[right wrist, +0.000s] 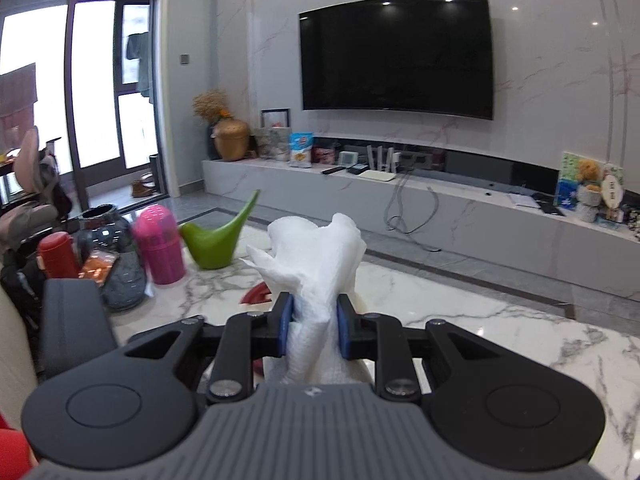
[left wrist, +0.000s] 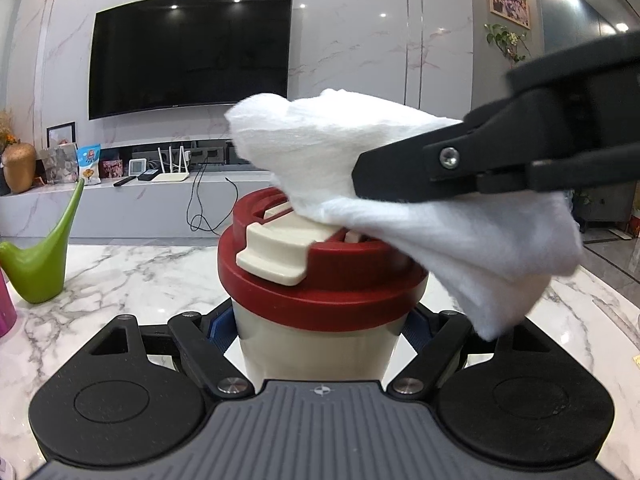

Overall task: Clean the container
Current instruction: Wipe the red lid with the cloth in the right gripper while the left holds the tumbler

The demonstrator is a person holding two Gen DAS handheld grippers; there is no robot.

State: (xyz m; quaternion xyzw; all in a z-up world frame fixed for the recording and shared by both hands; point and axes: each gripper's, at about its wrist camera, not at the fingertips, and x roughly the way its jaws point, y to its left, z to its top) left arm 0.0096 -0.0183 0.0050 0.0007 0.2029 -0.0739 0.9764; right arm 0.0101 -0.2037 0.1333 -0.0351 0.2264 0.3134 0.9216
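A cream container (left wrist: 316,344) with a dark red lid (left wrist: 320,280) and a cream flip tab (left wrist: 280,252) stands upright on the marble table. My left gripper (left wrist: 320,332) is shut on its body just under the lid. My right gripper (right wrist: 314,330) is shut on a crumpled white cloth (right wrist: 316,252). In the left wrist view the right gripper (left wrist: 400,176) comes in from the right and the cloth (left wrist: 400,184) lies on the right side of the lid. In the right wrist view only a sliver of the red lid (right wrist: 256,296) shows beneath the cloth.
A green watering can (right wrist: 216,240) stands on the marble table (right wrist: 460,320), also seen in the left wrist view (left wrist: 40,260). A pink bin (right wrist: 158,240), a dark vase (right wrist: 116,256) and a red flask (right wrist: 58,254) stand at the table's left. A TV and a low shelf lie behind.
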